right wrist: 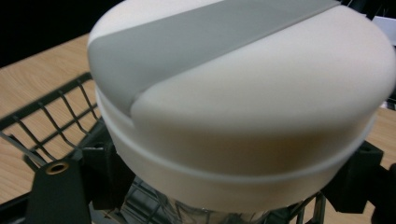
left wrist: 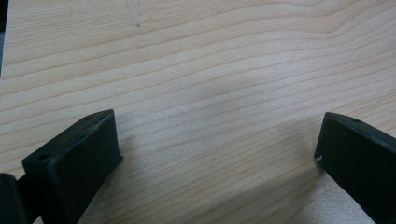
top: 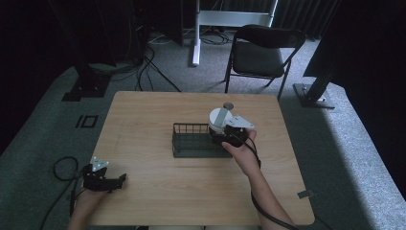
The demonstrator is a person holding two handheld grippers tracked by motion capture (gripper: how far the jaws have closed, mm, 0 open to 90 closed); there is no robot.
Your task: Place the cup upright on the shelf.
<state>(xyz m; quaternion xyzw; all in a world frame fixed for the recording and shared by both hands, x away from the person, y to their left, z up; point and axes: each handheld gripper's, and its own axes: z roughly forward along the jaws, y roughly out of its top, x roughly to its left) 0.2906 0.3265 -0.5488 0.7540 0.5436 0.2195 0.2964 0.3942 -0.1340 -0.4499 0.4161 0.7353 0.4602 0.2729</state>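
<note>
A white jar (top: 219, 120) with a grey stripe across its lid is grasped by the right tongs (top: 225, 135) — the black jaws are pressed against its sides just under the lid, as is seen in the right gripper view. The jar is held upright over the right end of a dark wire basket (top: 194, 140), which stands near the middle of the worktop (top: 143, 115), a little toward the far edge. The left tongs (top: 117, 181) are released — their jaws stand wide apart just above bare wood near the near left corner.
</note>
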